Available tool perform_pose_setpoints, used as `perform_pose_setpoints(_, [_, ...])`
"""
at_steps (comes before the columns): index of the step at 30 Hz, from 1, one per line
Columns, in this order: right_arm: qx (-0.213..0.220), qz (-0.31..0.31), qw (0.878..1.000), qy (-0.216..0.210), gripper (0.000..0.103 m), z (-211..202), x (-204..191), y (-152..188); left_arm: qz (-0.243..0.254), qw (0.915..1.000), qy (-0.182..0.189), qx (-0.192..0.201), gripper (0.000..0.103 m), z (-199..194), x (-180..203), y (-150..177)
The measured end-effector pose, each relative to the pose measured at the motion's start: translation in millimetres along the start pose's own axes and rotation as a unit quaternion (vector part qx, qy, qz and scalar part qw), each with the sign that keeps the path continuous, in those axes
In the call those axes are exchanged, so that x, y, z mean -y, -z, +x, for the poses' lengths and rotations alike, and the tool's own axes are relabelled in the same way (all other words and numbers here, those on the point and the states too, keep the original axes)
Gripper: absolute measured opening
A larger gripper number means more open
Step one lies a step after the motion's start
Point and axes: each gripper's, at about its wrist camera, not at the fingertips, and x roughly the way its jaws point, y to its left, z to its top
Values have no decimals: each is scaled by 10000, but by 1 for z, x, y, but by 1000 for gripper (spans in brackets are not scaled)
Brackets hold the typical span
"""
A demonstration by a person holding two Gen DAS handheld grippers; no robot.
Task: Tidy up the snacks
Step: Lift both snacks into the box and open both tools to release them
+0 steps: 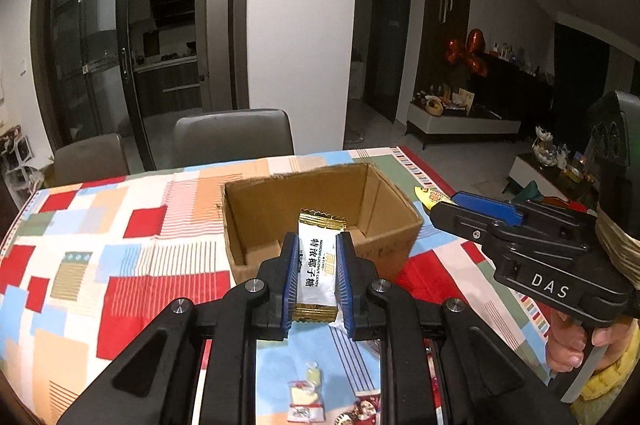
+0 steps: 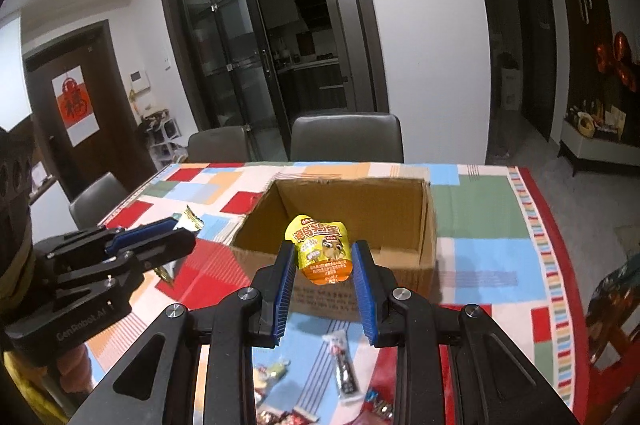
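An open cardboard box (image 1: 384,201) (image 2: 428,245) stands on the patchwork tablecloth. My left gripper (image 1: 318,245) is shut on a white and gold candy packet (image 1: 318,267), held just before the box's near wall. It shows from the side in the right wrist view (image 2: 176,229). My right gripper (image 2: 322,255) is shut on a yellow and orange snack pouch (image 2: 322,249), held above the box's near edge. It shows in the left wrist view (image 1: 448,203) with the pouch tip (image 1: 430,197) poking out. Loose snacks (image 1: 306,397) (image 2: 344,361) lie on the cloth below the grippers.
The table (image 1: 132,289) (image 2: 488,265) carries a colourful cloth with a red striped border. Two grey chairs (image 1: 234,137) (image 2: 346,137) stand at the far edge, another chair (image 2: 98,199) at the left side. A white pillar and glass sliding doors stand behind.
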Motion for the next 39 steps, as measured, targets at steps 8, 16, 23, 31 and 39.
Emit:
perform_pose_setpoints(8, [-258, -63, 9996, 19, 30, 28, 6, -29, -55, 9997, 69, -249, 19, 30, -12, -27])
perform_pose_setpoints(16, [-723, -47, 9973, 123, 30, 65, 20, -45, -108, 9971, 174, -734, 19, 66, -23, -45])
perform_pose_setpoints(23, [-953, 68, 9952, 222, 31, 88, 29, -49, -323, 9941, 60, -1031, 30, 95, -31, -56])
perform_pose_setpoints(31, [-964, -87, 9945, 399, 38, 83, 24, -39, -125, 9956, -432, -820, 59, 74, -30, -40])
perform_pose_setpoints(39, [-1011, -163, 9947, 129, 38, 64, 14, -16, 26, 9966, -421, -711, 59, 51, -19, -19])
